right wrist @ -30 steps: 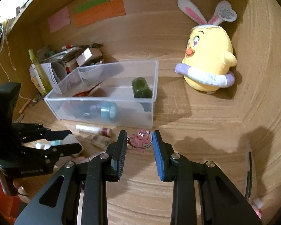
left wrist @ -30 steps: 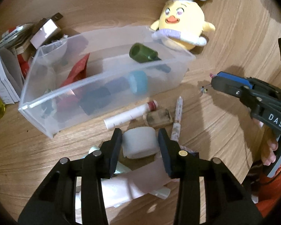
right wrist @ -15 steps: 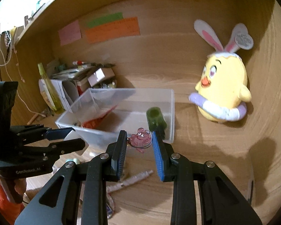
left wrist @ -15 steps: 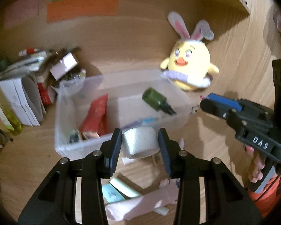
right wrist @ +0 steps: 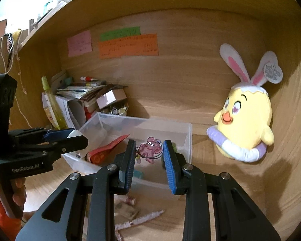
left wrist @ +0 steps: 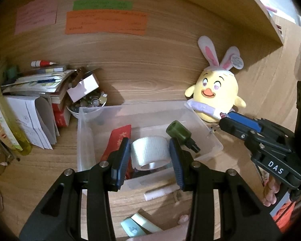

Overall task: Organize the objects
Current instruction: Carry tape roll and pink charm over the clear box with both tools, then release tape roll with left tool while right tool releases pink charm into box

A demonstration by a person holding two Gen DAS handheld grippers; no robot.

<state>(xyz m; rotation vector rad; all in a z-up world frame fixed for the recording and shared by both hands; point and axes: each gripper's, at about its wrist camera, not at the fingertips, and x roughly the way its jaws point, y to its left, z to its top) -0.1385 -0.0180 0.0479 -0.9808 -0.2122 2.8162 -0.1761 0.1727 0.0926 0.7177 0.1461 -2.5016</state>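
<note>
My left gripper (left wrist: 149,152) is shut on a white tape roll (left wrist: 149,150) and holds it above the clear plastic bin (left wrist: 84,140). My right gripper (right wrist: 149,152) is shut on a small pink charm (right wrist: 150,149) and holds it over the same bin (right wrist: 187,140), near its right end. The bin holds a red packet (left wrist: 118,138), a dark green cylinder (left wrist: 179,132) and other small items. The right gripper also shows in the left wrist view (left wrist: 228,120), and the left gripper in the right wrist view (right wrist: 74,135).
A yellow chick plush with bunny ears (right wrist: 244,118) leans on the back wall right of the bin. A stack of papers and boxes (left wrist: 34,92), a bowl of small items (left wrist: 88,104) and a yellow bottle (left wrist: 4,120) stand at left. Pens, tubes and packets (right wrist: 138,219) lie in front of the bin.
Both grippers have risen and moved forward with their objects. The tape roll went from the table in front of the bin to above it. The charm now hangs over the bin.
</note>
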